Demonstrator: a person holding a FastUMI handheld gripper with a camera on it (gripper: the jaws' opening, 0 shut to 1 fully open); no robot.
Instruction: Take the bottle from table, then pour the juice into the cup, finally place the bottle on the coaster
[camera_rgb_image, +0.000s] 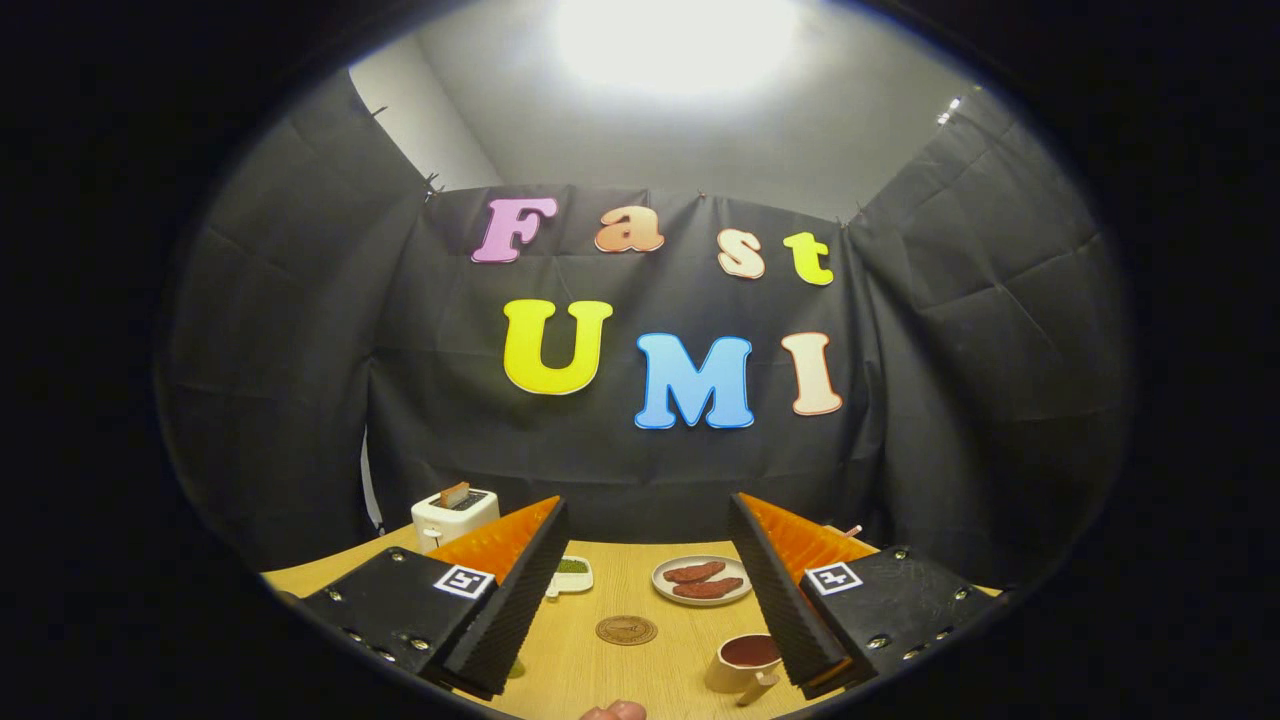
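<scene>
- Black cloth walls enclose the booth on three sides, with a bright ceiling light above.
- Wooden table (590, 660): light-coloured top, extending from the fingers to the back wall.
- Gripper (648, 590): two fingers (510, 600) spread wide apart, holding nothing. Each finger has a black ribbed inner pad and an orange outer face, with a square marker on its black base. The gripper sits above the table, pointing toward the back wall.
- Toaster (455, 513): white, at the far corner of the table, beyond the finger on that side; a slice stands in its slot.
- Plate (703, 580): white, between the fingers and beyond them, near the orange-faced finger opposite the toaster; two reddish-brown pieces lie on it.
- Cup (745, 662): pale with a handle, dark red inside, just beside the inner pad of that same finger, close to its base.
- Small white dish (572, 574): green contents, touching the outline of the toaster-side finger, partly hidden behind it.
- Coaster (626, 629): round, brown, flat on the table between the fingers, nearer than the plate, bare on top.
- Rounded tip (613, 711), pinkish: nearest point between the fingers; identity cannot be told.
</scene>
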